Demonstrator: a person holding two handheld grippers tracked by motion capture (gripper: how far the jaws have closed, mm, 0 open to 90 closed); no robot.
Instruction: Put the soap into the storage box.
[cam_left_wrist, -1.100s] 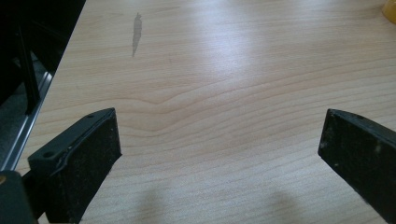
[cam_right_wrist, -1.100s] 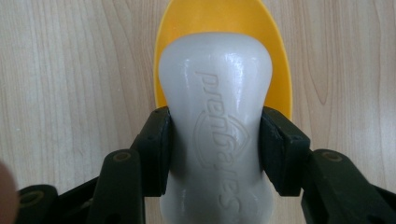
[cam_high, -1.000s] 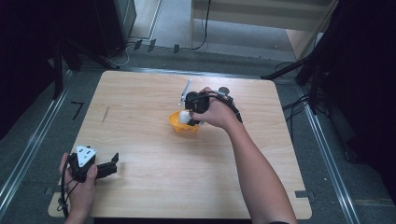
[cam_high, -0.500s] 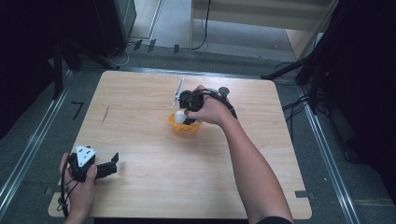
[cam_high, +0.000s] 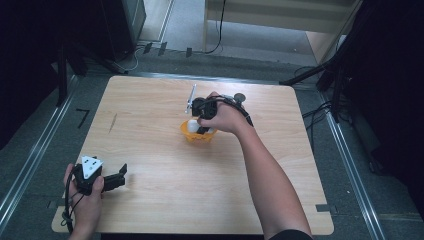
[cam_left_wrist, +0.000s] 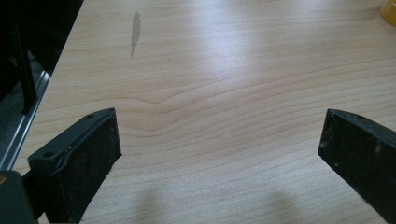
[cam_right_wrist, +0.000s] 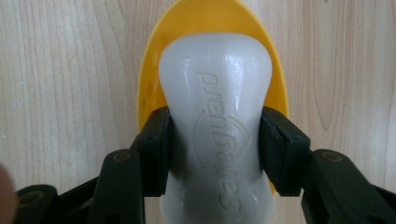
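Two tools are mine to watch. My right tool (cam_right_wrist: 215, 154) pinches a white soap bar (cam_right_wrist: 215, 121) at its narrowed middle, both pads pressed against its sides, holding it directly over the yellow bowl (cam_high: 191, 134) near the centre of the table (cam_high: 165, 200). My left tool (cam_left_wrist: 219, 154) sits at the near left corner, spread wide over bare wood, gripping nothing.

Lab recording rig, not a home. Bare wooden worktop (cam_high: 150, 125) mid-frame, boxed in by metal rails (cam_high: 30, 150) left and right, black drapes (cam_high: 390, 100) on both sides, cables (cam_high: 220, 30) on grey floor (cam_high: 185, 25) at top, tape marks (cam_high: 82, 117) at left.
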